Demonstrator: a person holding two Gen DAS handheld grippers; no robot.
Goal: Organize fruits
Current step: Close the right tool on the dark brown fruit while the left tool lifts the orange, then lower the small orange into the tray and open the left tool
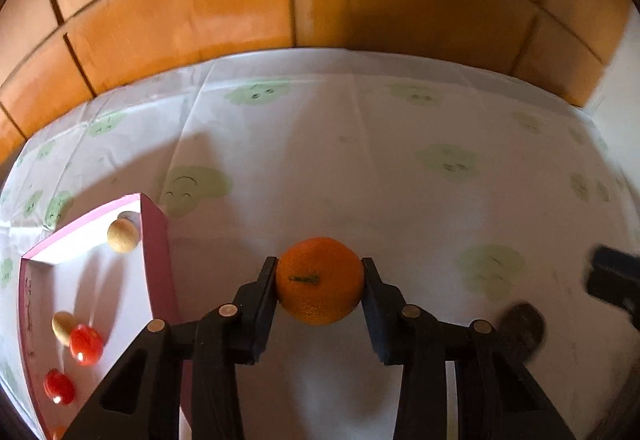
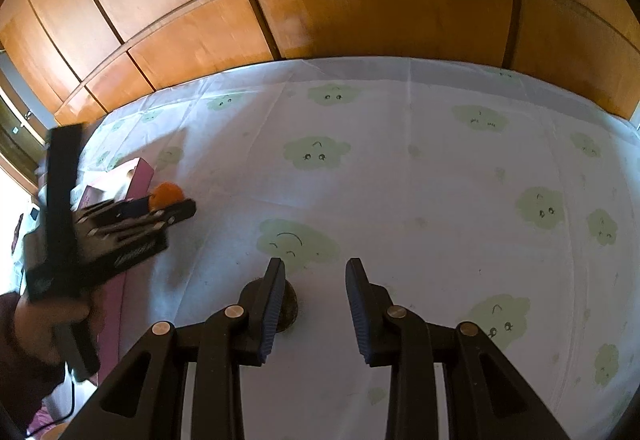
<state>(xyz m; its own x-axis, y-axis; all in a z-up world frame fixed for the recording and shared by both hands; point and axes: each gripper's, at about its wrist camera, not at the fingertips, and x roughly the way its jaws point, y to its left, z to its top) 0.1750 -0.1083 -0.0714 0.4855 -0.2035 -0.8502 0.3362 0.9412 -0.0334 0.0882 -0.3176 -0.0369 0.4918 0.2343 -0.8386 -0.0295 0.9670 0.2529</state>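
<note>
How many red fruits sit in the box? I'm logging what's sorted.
2: one red fruit beside a tan one at the box middle, another nearer the camera. The gripper may hide more.

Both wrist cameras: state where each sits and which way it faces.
Left wrist: on the left gripper, looking forward and down along its jaws shut on the orange; the pink box lies left of it.
Right wrist: on the right gripper, jaws open, facing the cloud-print tablecloth; a brown fruit lies behind its left jaw; the person's hand shows.
Shared: orange, pink box, tablecloth, brown fruit, wooden cabinets.
</note>
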